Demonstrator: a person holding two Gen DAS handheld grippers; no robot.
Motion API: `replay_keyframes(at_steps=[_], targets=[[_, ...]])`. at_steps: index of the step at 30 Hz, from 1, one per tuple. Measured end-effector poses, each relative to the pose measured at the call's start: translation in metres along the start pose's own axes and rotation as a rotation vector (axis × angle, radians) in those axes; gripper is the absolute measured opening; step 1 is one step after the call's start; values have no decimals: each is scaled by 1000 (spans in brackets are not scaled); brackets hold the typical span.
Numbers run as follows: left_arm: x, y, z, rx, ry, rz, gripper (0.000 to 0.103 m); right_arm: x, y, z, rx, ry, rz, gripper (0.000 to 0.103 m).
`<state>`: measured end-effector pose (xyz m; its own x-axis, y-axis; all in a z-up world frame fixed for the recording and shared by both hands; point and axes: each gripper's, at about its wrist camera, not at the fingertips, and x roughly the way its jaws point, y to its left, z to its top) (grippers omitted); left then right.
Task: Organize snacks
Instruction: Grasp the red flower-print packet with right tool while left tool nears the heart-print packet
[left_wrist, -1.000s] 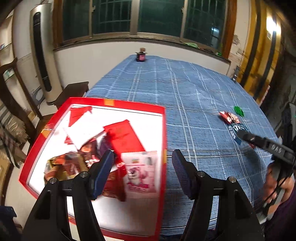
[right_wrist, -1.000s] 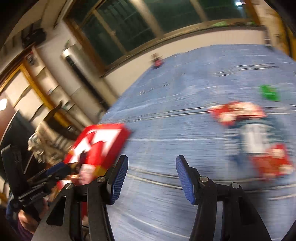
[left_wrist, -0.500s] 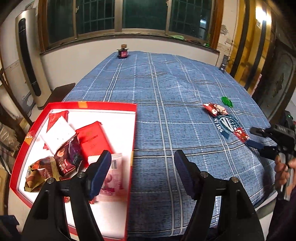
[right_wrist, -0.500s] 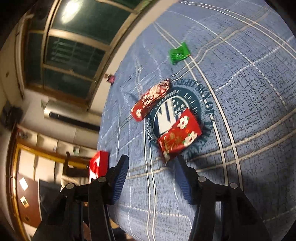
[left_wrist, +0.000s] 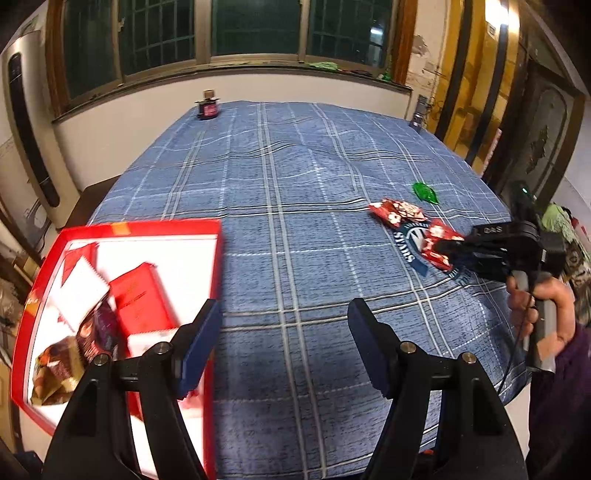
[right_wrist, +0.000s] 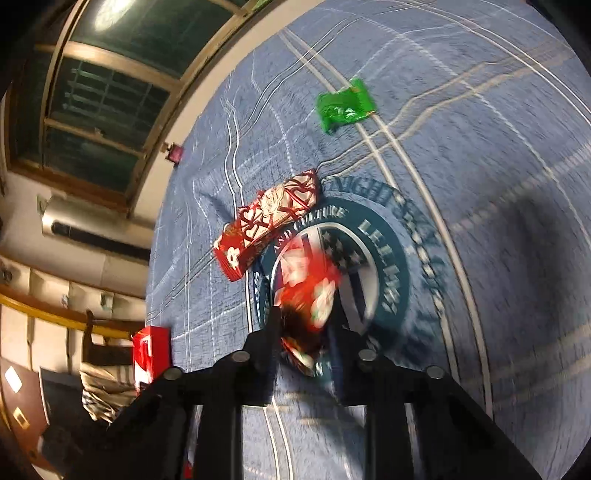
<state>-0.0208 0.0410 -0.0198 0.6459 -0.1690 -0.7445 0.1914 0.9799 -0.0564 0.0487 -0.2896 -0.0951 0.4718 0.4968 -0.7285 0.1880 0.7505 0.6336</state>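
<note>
Tray (left_wrist: 218, 258): red rim, white inside, at the 9 o'clock side of the left wrist view. It sits on the left edge of the blue cloth (left_wrist: 295, 206). In the right wrist view the tray (right_wrist: 149, 354) is small and far, at 8 o'clock.
Snacks in tray: a red box (left_wrist: 138, 299), a white packet (left_wrist: 81, 291), a dark packet (left_wrist: 101, 332) and a gold-brown packet (left_wrist: 55, 369) lie close together, some touching.
Left gripper (left_wrist: 284, 347): wide apart, nothing between its blue pads. It hangs over the cloth at 6 o'clock, just beside the tray's right rim.
Jar (left_wrist: 207, 107): small and dark, at the far edge of the cloth, near 12 o'clock.
Long red snack (left_wrist: 397, 214): flat on the cloth at 2 o'clock, with white heart shapes. In the right wrist view it (right_wrist: 269, 229) touches the rim of the round badge (right_wrist: 388, 258) printed on the cloth.
Green snack (left_wrist: 426, 192): a little past the long red one, apart from it. In the right wrist view it (right_wrist: 345, 105) is at 12 o'clock.
Flower snack (left_wrist: 437, 243): red with white flowers, over the badge. It (right_wrist: 308, 299) is blurry.
Right gripper (right_wrist: 304, 332): pinched narrow on the flower snack, one finger on each side. In the left wrist view it (left_wrist: 448, 251) is at 3 o'clock.
Hand (left_wrist: 543, 306): holds the right gripper's handle at the cloth's right edge.
</note>
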Motion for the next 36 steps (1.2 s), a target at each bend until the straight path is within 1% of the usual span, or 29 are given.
replay_keyframes(at_steps=[2,5,10,14,16,18,20,23,25,27,28,31,33,34,35,36], targets=[[6,-8,6,25,3,-4,70,-3,2,3,-30,-15,0,17],[18,-20,19,58,-2,-30,70,-11,-5,6,-46,-43,32,15],[42,-42,46,116,-22,-85,70,-31,-37,19,13,-88,124,14],[71,-74,66,231,-51,-104,70,-43,-66,28,72,-128,212,14],[87,-90,73,277,-39,-124,70,-45,-81,30,105,-149,258,14],[99,-98,78,274,-20,-157,70,-48,-92,31,126,-166,301,14],[117,-103,86,215,28,-194,70,-47,-102,31,157,-176,349,14],[138,-102,91,97,92,-242,70,-48,-112,32,168,-174,356,14],[150,-100,92,31,128,-259,70,-51,-109,32,147,-181,363,14],[162,-100,91,-37,173,-292,70,-53,-106,30,133,-187,364,14],[168,-99,91,-75,195,-302,70,-49,-97,30,133,-188,364,14],[178,-98,93,-136,221,-321,69,-49,-96,30,136,-191,369,14],[181,-98,95,-167,214,-325,69,-51,-98,30,135,-192,369,14],[183,-98,97,-178,214,-325,67,-51,-98,30,135,-192,373,14],[184,-98,98,-188,217,-330,62,-51,-98,29,136,-192,374,14],[185,-98,98,-198,221,-337,51,-53,-101,31,136,-191,374,14]])
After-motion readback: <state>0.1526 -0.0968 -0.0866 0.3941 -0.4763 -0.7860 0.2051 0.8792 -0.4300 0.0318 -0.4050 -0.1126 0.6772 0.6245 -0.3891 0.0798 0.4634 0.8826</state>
